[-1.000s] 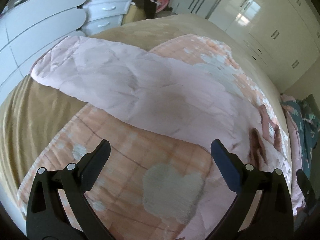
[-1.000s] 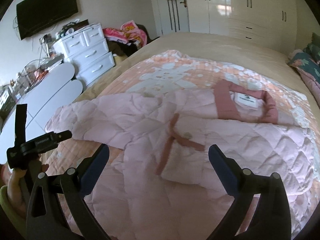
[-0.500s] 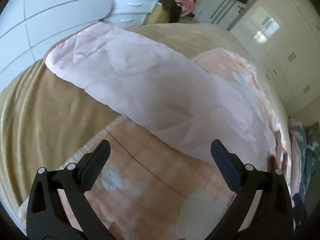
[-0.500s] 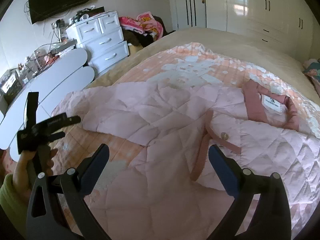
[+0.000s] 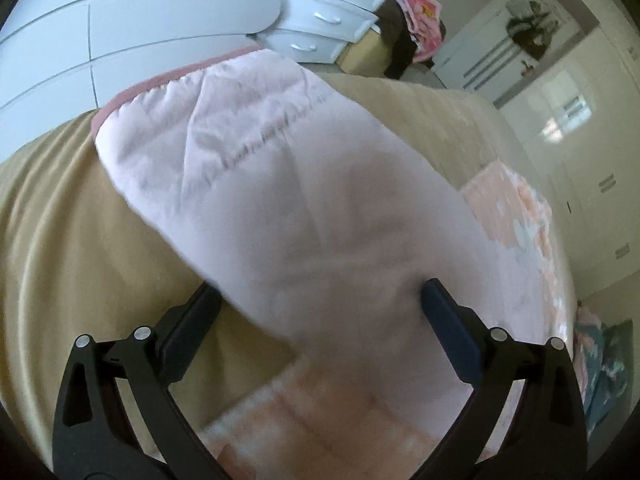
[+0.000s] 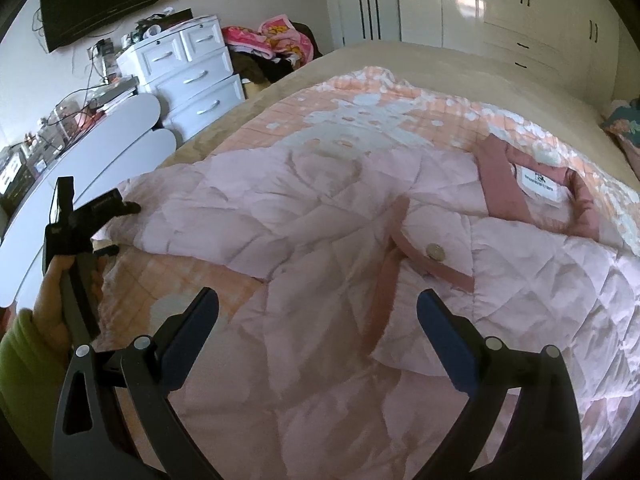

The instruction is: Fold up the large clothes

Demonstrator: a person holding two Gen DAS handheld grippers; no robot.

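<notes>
My left gripper is right over the sleeve of the pink quilted jacket, jaws spread wide, one finger on each side of the sleeve and nothing pinched. The sleeve lies stretched toward the white drawers, its darker cuff at the edge of the tan bedspread. My right gripper hangs above the jacket's front, jaws wide too, holding nothing. The jacket lies spread on the peach patterned quilt on the bed, collar with its white label to my right, a round button near the middle. My left hand shows at the left.
</notes>
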